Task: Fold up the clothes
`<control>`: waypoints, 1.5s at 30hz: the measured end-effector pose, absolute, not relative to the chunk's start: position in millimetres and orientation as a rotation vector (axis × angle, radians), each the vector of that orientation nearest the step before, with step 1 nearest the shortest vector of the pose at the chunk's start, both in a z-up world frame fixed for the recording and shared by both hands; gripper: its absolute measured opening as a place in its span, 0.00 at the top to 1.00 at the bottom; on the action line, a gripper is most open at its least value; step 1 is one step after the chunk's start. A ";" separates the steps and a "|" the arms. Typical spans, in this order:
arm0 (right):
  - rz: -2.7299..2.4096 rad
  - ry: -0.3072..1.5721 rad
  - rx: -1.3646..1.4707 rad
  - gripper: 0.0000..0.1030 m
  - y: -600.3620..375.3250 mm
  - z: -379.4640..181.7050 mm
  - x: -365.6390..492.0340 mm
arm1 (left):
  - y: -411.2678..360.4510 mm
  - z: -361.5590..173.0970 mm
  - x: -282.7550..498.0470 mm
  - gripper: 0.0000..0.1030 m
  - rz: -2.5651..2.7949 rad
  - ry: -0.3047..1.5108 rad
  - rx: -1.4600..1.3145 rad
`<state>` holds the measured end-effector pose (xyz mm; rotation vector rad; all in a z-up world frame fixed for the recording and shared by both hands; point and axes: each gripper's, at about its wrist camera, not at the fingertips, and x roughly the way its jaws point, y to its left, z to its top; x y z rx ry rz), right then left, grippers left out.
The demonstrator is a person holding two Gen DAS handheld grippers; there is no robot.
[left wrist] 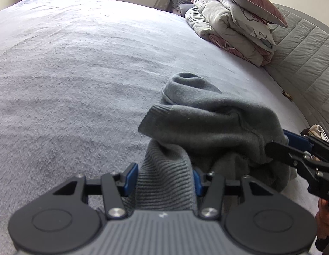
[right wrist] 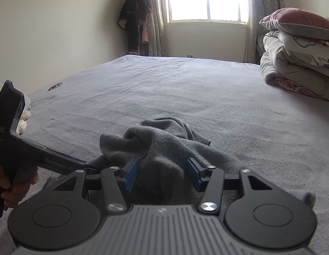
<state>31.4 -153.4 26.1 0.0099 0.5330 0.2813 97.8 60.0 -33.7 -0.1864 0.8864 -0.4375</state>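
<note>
A grey knit sweater [left wrist: 207,123] lies bunched in a heap on the pale blue bed [left wrist: 79,74]. My left gripper [left wrist: 163,180] has the ribbed hem standing up between its blue pads, and the cloth fills the gap. The right gripper [left wrist: 279,143] comes in from the right with a fold of the sweater between its fingers. In the right wrist view the sweater [right wrist: 168,140] drapes over and between the pads of my right gripper [right wrist: 163,174], touching both. The left gripper [right wrist: 90,166] reaches in from the left, its tip buried in cloth.
Folded quilts and a pink pillow [left wrist: 228,25] are stacked by the quilted headboard [left wrist: 302,63]; the same pile [right wrist: 296,63] shows at the right. Small pale items [right wrist: 24,116] lie at the bed's left edge. Clothes [right wrist: 134,21] hang in the corner beside the window.
</note>
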 end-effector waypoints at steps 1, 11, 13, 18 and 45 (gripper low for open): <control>0.282 0.537 0.011 0.47 -153.1 25.2 31.9 | 59.2 -34.0 98.3 0.50 -0.439 0.886 -0.187; 0.294 0.558 0.002 0.44 -145.9 17.7 33.3 | 56.4 -36.6 97.9 0.84 -0.472 0.896 -0.208; 0.295 0.560 -0.003 0.44 -144.2 16.7 32.8 | 56.4 -36.0 95.9 0.88 -0.475 0.897 -0.220; 0.294 0.552 -0.023 0.44 -141.0 17.8 28.9 | 57.7 -31.0 85.6 0.92 -0.470 0.905 -0.244; 0.369 0.519 -0.101 0.44 -108.6 23.7 -1.6 | 112.7 1.5 -29.7 0.94 -0.582 0.868 -0.274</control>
